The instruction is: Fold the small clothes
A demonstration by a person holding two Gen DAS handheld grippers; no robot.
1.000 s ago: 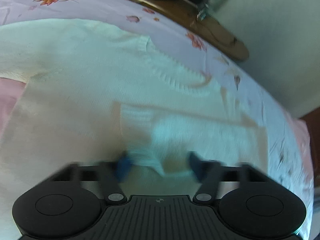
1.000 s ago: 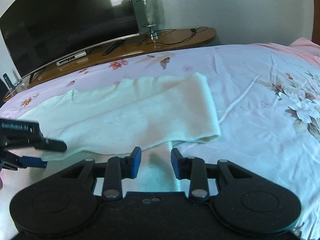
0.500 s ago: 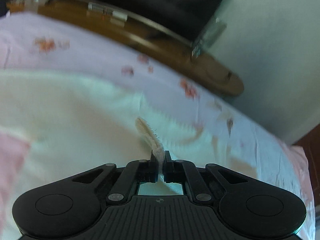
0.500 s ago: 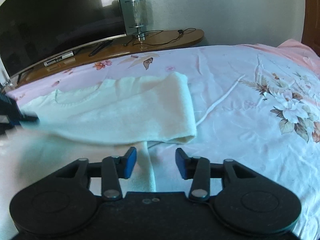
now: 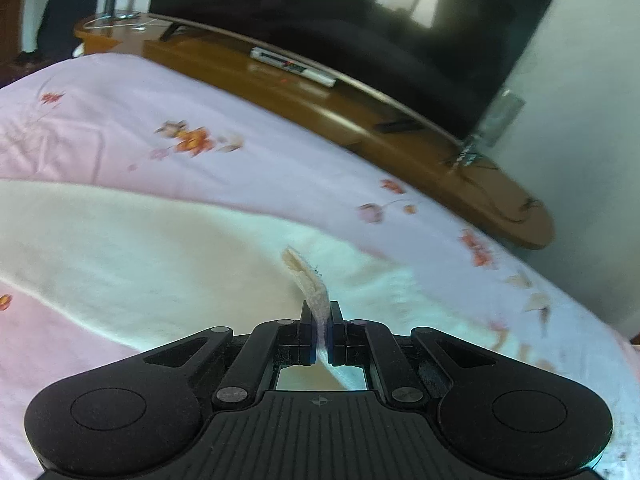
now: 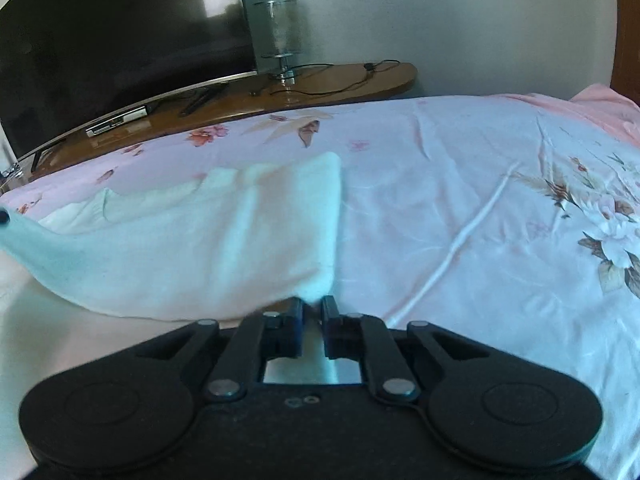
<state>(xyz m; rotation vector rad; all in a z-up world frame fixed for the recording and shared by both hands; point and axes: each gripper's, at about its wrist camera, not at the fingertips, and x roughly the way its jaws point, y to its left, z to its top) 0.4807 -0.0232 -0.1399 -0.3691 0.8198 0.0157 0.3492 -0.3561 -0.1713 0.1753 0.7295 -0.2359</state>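
While one white sweater (image 6: 192, 256) lies on the floral bedsheet (image 6: 460, 184), left gripper (image 5: 319, 320) and right gripper (image 6: 312, 306) each pinch its fabric; television (image 6: 112, 40) far.

Daylight fills both views, soft and fairly bright, with a bluish-pink cast. In the left wrist view the dark television screen (image 5: 360, 20) mirrors a bright window at one o'clock, which suggests the light comes from behind the camera. Motion blur smears the floral bedsheet (image 5: 240, 152) and the cream knit garment (image 5: 120, 248), most strongly from three to five o'clock. In the right wrist view the garment (image 6: 200, 248) washes out to pale cyan, its near edge at six o'clock soft. The bedsheet (image 6: 480, 200) is overexposed around three o'clock. Fisheye distortion bows the wooden bench (image 6: 320, 80) and darkens the corners of both views.
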